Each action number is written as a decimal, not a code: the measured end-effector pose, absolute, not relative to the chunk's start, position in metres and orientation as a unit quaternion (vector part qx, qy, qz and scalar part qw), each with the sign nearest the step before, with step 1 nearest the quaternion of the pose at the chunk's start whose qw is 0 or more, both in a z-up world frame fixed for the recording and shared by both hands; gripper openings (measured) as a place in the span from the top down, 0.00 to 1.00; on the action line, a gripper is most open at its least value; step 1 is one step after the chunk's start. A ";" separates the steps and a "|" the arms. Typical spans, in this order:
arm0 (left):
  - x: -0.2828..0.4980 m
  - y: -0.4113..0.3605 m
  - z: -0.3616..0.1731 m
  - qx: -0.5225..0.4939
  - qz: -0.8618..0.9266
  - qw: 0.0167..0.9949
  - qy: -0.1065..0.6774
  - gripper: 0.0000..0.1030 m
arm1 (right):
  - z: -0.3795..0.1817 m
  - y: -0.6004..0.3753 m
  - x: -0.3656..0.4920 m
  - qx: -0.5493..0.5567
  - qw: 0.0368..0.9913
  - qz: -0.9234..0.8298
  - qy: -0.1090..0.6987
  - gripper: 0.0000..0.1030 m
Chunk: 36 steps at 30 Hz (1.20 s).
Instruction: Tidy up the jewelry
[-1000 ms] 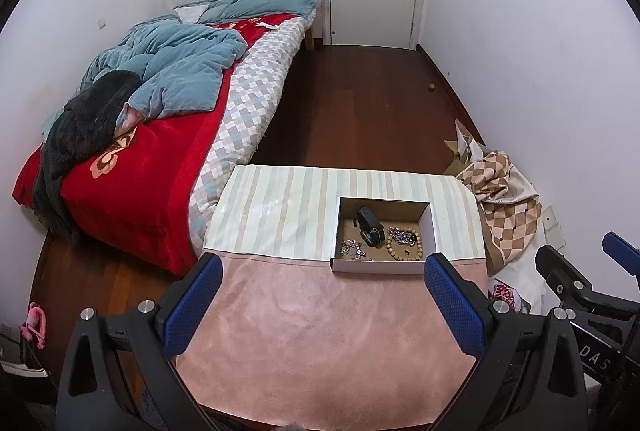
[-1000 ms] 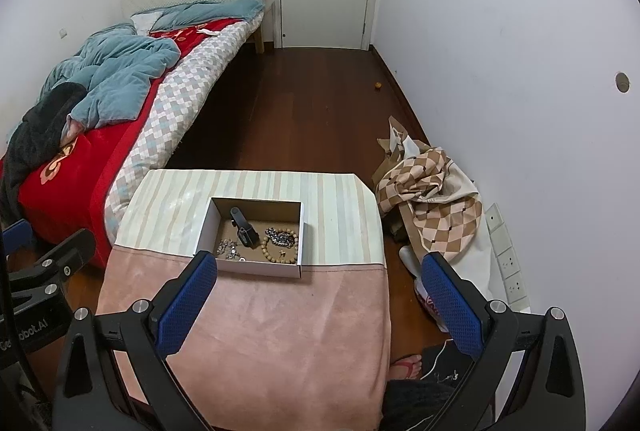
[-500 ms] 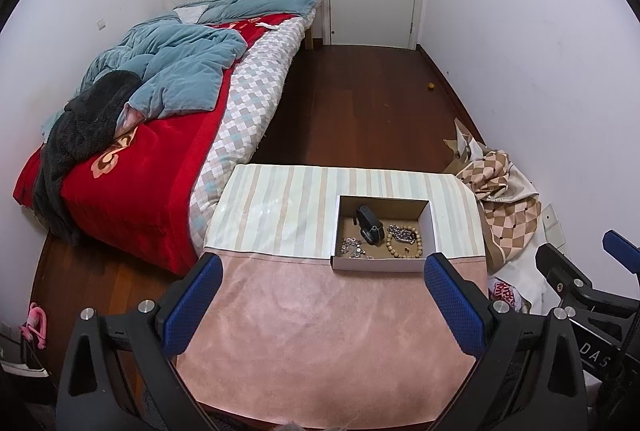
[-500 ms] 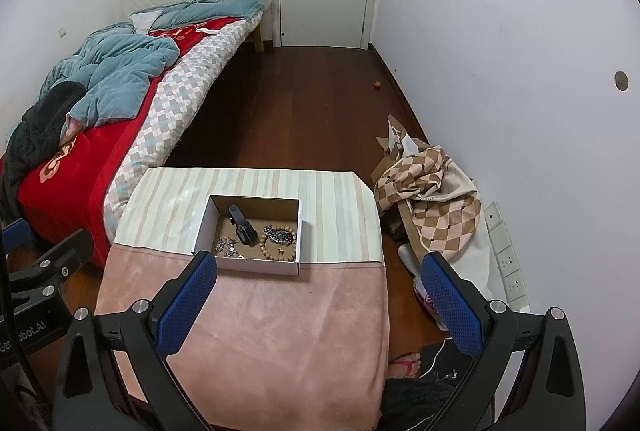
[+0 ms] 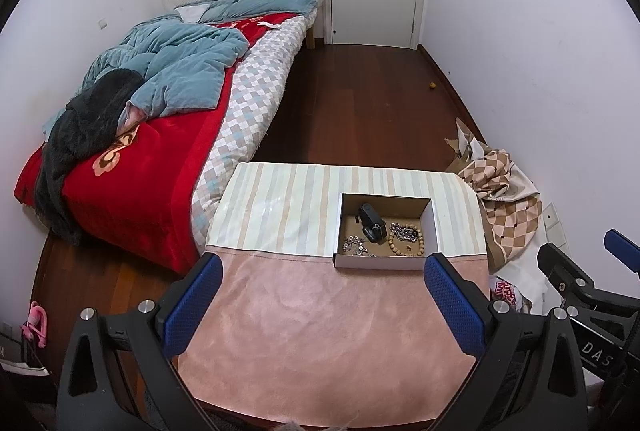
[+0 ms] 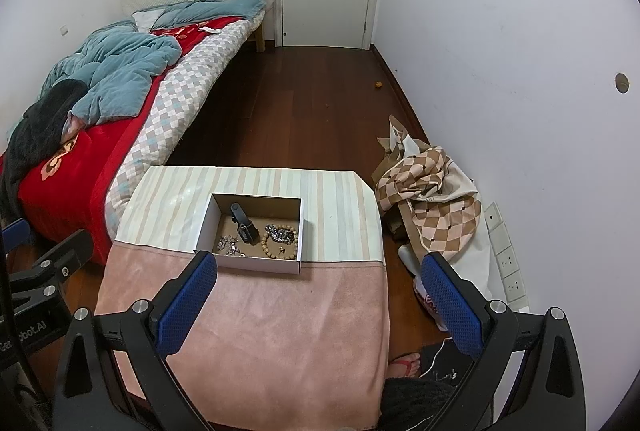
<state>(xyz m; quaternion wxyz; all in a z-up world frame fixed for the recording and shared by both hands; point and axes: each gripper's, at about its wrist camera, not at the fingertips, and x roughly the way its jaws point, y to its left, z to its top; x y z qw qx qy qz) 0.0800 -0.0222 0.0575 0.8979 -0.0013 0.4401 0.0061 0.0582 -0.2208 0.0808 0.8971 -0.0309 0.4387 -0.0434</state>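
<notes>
A shallow white cardboard box [image 5: 434,229] [image 6: 208,221] stands on the table where the striped cloth meets the pink cloth. Inside lie a black watch [image 5: 371,222] [image 6: 243,225], a wooden bead bracelet [image 5: 405,245] [image 6: 279,245], a silver chain [image 5: 404,232] [image 6: 279,232] and small silver pieces [image 5: 354,245] [image 6: 229,245]. My left gripper [image 5: 322,307] is open and empty, above the pink cloth, short of the box. My right gripper [image 6: 318,305] is open and empty, at the table's right edge, near side of the box.
The table [image 5: 320,343] [image 6: 256,343] has a pink cloth in front and a striped cloth [image 5: 280,207] behind. A bed [image 5: 160,119] lies to the left. A checked cloth heap [image 6: 432,199] lies on the floor at the right by the wall.
Both views have shifted very slightly; the box sits a touch higher in the right wrist view. Both grippers stay open and empty.
</notes>
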 end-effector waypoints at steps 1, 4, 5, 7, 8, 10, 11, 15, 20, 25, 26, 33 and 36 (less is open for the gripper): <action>0.080 -0.022 0.057 -0.002 0.006 0.898 0.440 0.00 | 0.081 -0.221 0.059 -0.032 0.897 -0.043 0.439 0.00; 0.079 -0.021 0.057 -0.001 0.006 0.898 0.440 0.00 | 0.080 -0.219 0.056 -0.034 0.897 -0.043 0.439 0.00; 0.078 -0.020 0.057 -0.001 0.006 0.898 0.440 0.00 | 0.080 -0.219 0.055 -0.034 0.897 -0.043 0.439 0.00; 0.079 -0.020 0.057 -0.002 0.005 0.897 0.441 0.00 | 0.080 -0.219 0.054 -0.034 0.897 -0.043 0.440 0.00; 0.077 -0.020 0.057 -0.002 0.005 0.897 0.441 0.00 | 0.080 -0.219 0.054 -0.034 0.897 -0.043 0.439 0.00; 0.077 -0.019 0.057 -0.002 0.005 0.897 0.442 0.00 | 0.080 -0.219 0.055 -0.034 0.897 -0.043 0.440 0.00; 0.076 -0.019 0.056 -0.003 0.005 0.897 0.441 0.00 | 0.080 -0.219 0.054 -0.034 0.897 -0.043 0.440 0.00; 0.075 -0.018 0.056 -0.003 0.004 0.897 0.442 0.00 | 0.080 -0.219 0.054 -0.034 0.897 -0.042 0.440 0.00; 0.071 -0.014 0.054 -0.002 0.004 0.897 0.442 0.00 | 0.081 -0.220 0.054 -0.034 0.897 -0.042 0.439 0.00; 0.071 -0.014 0.053 -0.003 0.002 0.896 0.443 0.00 | 0.080 -0.220 0.053 -0.035 0.897 -0.043 0.439 0.00; 0.071 -0.014 0.053 -0.003 0.002 0.896 0.443 0.00 | 0.080 -0.220 0.053 -0.034 0.896 -0.042 0.440 0.00; 0.070 -0.014 0.054 -0.004 0.001 0.897 0.443 0.00 | 0.080 -0.220 0.053 -0.035 0.897 -0.042 0.439 0.00; 0.068 -0.014 0.055 -0.004 0.004 0.901 0.435 0.00 | 0.080 -0.220 0.053 -0.035 0.896 -0.042 0.440 0.00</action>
